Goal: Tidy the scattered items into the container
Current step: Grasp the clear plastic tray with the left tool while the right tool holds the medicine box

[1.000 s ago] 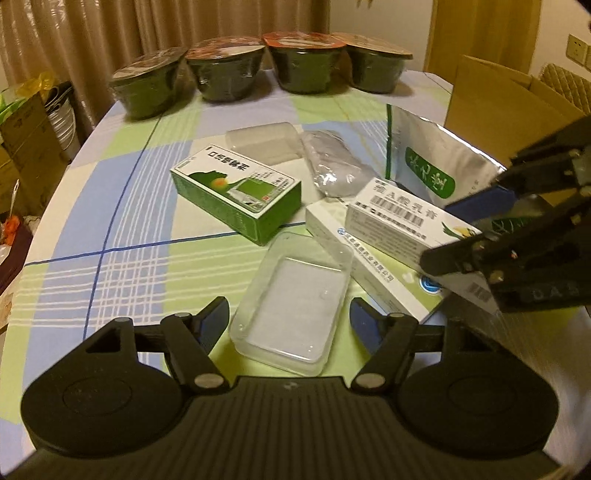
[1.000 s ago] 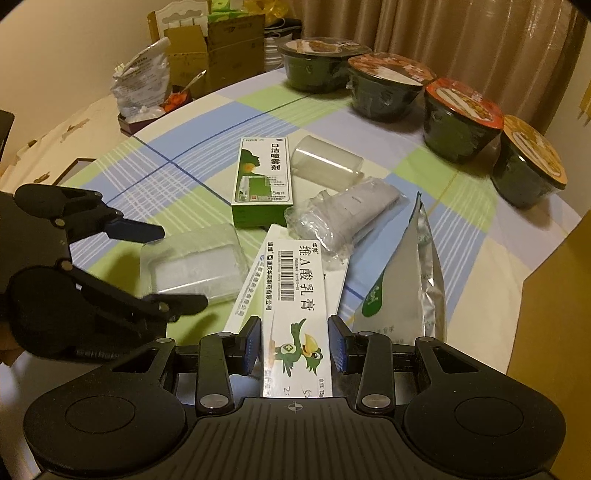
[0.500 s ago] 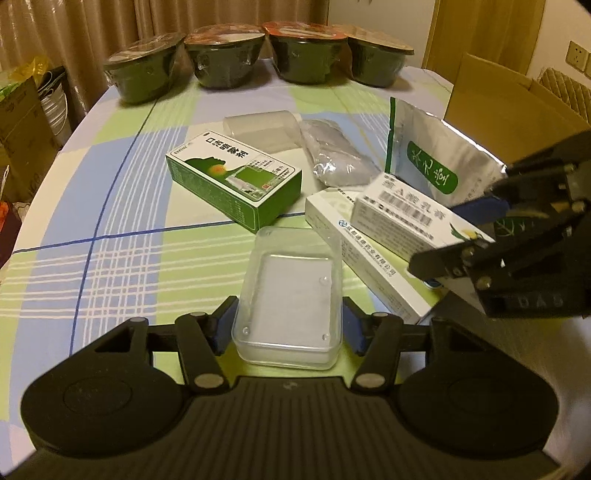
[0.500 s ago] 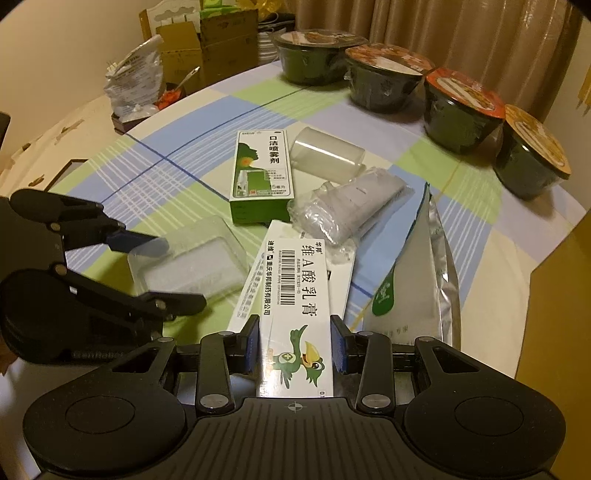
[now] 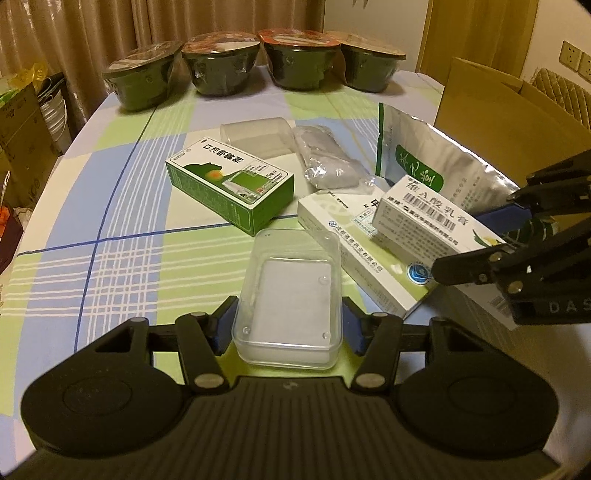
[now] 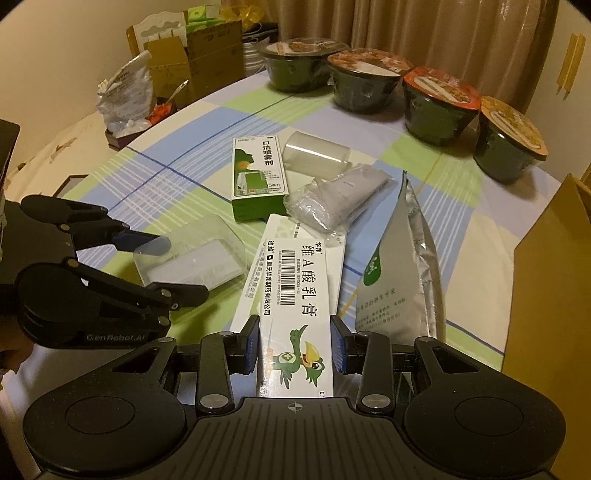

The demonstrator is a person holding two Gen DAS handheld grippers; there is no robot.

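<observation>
While beige curtains [image 5: 92, 33] back the checked tablecloth [image 5: 110, 236] (plaid), left gripper [image 5: 284, 325] clamps clear box [image 5: 291, 299]; right gripper [image 6: 295, 350] clamps ointment carton [image 6: 299, 317].

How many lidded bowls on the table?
4, in one row at the far edge by the curtain: first bowl, second bowl, third bowl, fourth bowl, counted left to right in the left wrist view. None seems hidden.

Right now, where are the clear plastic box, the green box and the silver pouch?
clear plastic box [image 5: 291, 295]: left wrist view, on its flat top face.
green box [image 5: 229, 181]: left wrist view, on its printed top face.
silver pouch [image 6: 402, 266]: right wrist view, on its foil front.
</observation>
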